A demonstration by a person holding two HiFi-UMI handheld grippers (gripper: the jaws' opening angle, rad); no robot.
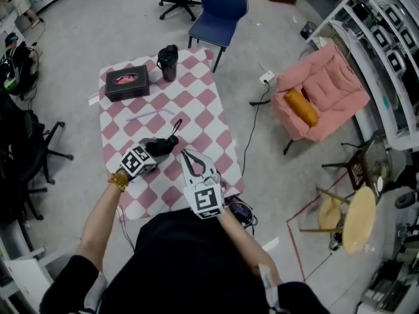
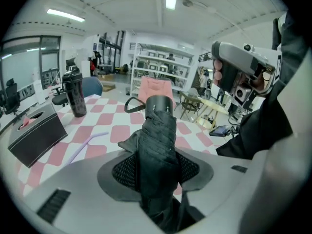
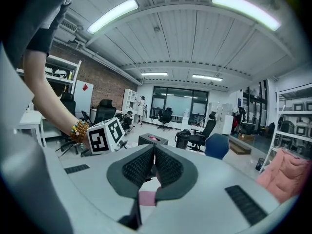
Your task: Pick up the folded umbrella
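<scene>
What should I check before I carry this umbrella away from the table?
1. Left gripper jaws pressed on the umbrella: ok.
2. Grip near the umbrella's middle, so it won't tip: cannot tell.
3. Umbrella clear of the table: cannot tell.
4. Strap hooked on nothing: ok.
5. Bottle and tissue box apart from the umbrella: ok.
6. Right gripper empty, jaws together: ok.

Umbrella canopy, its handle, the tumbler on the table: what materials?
Folded umbrella canopy: thin synthetic fabric by the look, matte black, soft creased pleats. Handle: probably hard plastic, smooth, faint sheen. Tumbler: dark with glossy highlights; plastic or coated metal, can't tell.
</scene>
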